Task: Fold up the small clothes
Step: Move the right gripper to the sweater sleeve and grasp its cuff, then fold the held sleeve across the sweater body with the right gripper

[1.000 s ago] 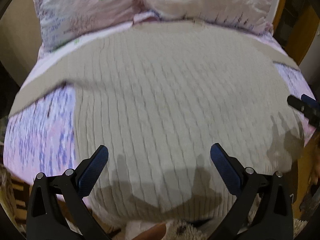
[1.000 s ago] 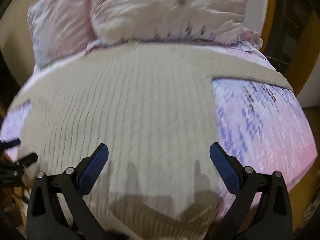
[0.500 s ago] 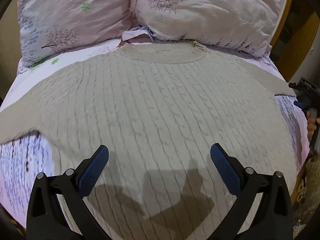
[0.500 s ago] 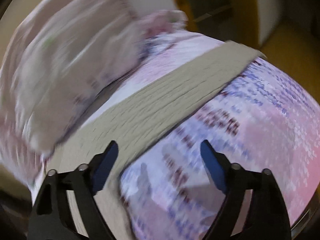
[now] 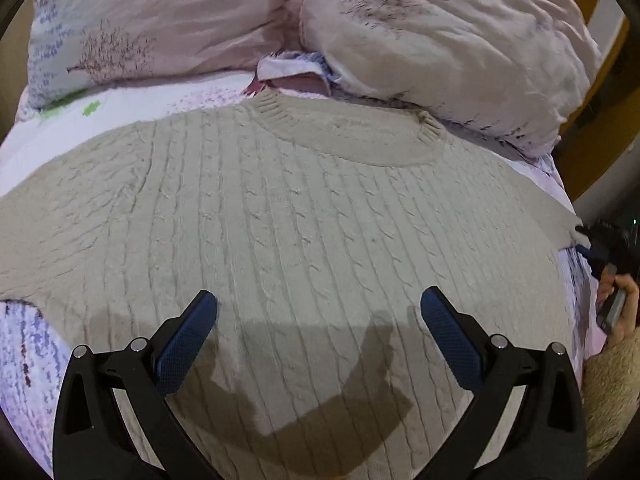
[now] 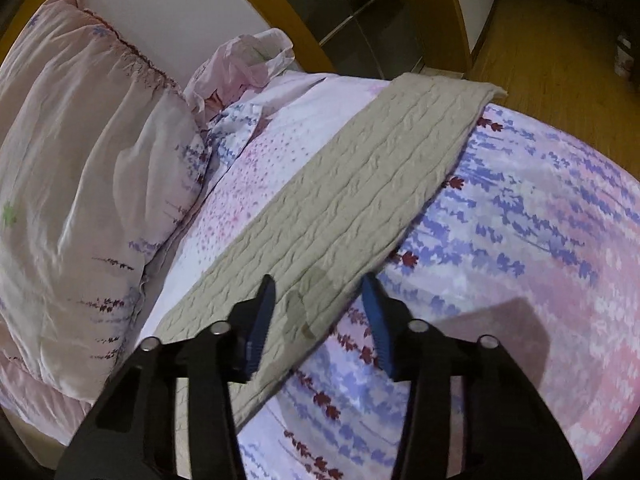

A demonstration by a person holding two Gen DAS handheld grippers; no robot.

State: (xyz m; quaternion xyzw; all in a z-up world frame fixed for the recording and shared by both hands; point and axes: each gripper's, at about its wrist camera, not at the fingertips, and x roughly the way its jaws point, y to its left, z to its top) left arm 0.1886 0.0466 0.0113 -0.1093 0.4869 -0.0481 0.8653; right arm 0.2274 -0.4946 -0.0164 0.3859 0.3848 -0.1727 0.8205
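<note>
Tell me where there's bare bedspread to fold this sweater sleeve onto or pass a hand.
Bare bedspread lies right of the sleeve in the right wrist view, out to the bed edge. A narrower strip runs between sleeve and pillow. The middle is covered: the sweater body fills it up to the pillows. The closing right gripper straddles the sleeve's edge.

Beige cable-knit wool sweater [image 5: 304,220], matt and ribbed, across thin smooth floral cotton bedsheet [image 6: 540,260]. Creased, faintly sheeny pink cloth pillows [image 5: 440,40] at the bed's head edge. Glossy honey wood bedframe [image 6: 296,28]. Matt black plastic gripper arms, finely textured blue rubbery pads [image 5: 452,340].
</note>
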